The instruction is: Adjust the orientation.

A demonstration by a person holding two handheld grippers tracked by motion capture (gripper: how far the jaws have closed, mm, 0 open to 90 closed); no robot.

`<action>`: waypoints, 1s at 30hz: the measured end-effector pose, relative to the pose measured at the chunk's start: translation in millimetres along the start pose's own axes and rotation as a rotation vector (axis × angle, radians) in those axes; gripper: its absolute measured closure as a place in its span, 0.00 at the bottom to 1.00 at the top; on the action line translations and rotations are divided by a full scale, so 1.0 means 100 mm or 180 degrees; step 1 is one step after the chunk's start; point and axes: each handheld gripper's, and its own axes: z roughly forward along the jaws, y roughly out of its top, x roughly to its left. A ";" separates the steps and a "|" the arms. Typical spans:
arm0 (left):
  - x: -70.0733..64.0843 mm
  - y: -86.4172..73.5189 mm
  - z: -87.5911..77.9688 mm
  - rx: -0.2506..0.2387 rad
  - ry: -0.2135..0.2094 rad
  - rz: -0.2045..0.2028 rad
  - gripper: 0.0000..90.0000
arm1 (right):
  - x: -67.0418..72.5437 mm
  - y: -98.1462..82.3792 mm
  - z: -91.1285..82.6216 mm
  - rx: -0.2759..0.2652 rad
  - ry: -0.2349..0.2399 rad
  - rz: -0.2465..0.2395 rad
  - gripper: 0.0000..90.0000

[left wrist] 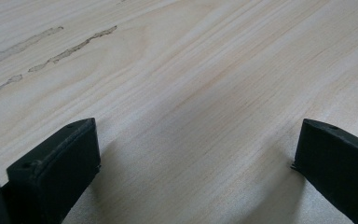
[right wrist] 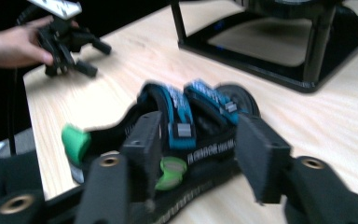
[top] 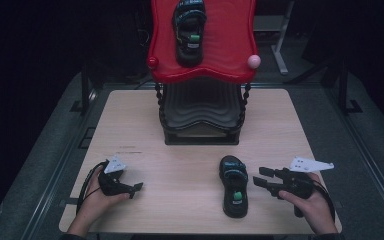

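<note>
One black sandal with blue straps (top: 190,31) already lies on the red top tier of the rack (top: 230,30) that stands at the far edge of the desk (top: 180,150), so by the look of it half of the pair is stowed. Its mate, the second sandal (top: 234,186), lies flat on the desk near the near edge, right of the middle, toe toward the rack. The right tool (top: 261,177) sits just beside that sandal's right flank in the high view; in the right gripper view its jaws stand partly apart with the strapped middle of the sandal beyond and between them, and the pads do not appear to press on it, so I judge it not gripped. The left tool (top: 136,189) rests low near the near left corner, jaws wide apart over bare wood, holding nothing. What is left, as I read it: close on the second sandal, carry it to the rack and set it on a tier, perhaps beside the first.
</note>
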 end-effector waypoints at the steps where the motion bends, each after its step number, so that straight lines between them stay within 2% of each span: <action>1: 0.00 0.00 0.00 0.0001 0.0000 -0.0001 0.00 | 0.00 0.02 0.02 -0.0034 0.0016 0.0015 0.54; 6: 0.00 0.00 0.00 -0.0001 0.0000 0.0000 0.00 | 0.01 0.09 0.17 -0.0084 0.0099 -0.0010 0.51; 12: 0.00 0.00 0.00 -0.0001 0.0001 -0.0003 0.00 | 0.00 0.08 0.34 -0.0006 0.0203 -0.0014 0.48; 20: 0.00 0.01 0.00 0.0002 0.0004 0.0000 0.00 | 0.00 0.03 0.45 0.0078 0.0312 -0.0009 0.47; 25: 0.00 0.01 0.01 0.0001 0.0002 -0.0003 0.00 | -0.01 0.01 0.53 0.0139 0.0339 -0.0007 0.50; 30: 0.00 0.01 0.01 0.0000 0.0003 -0.0002 0.00 | -0.02 0.00 0.58 0.0157 0.0346 0.0011 0.57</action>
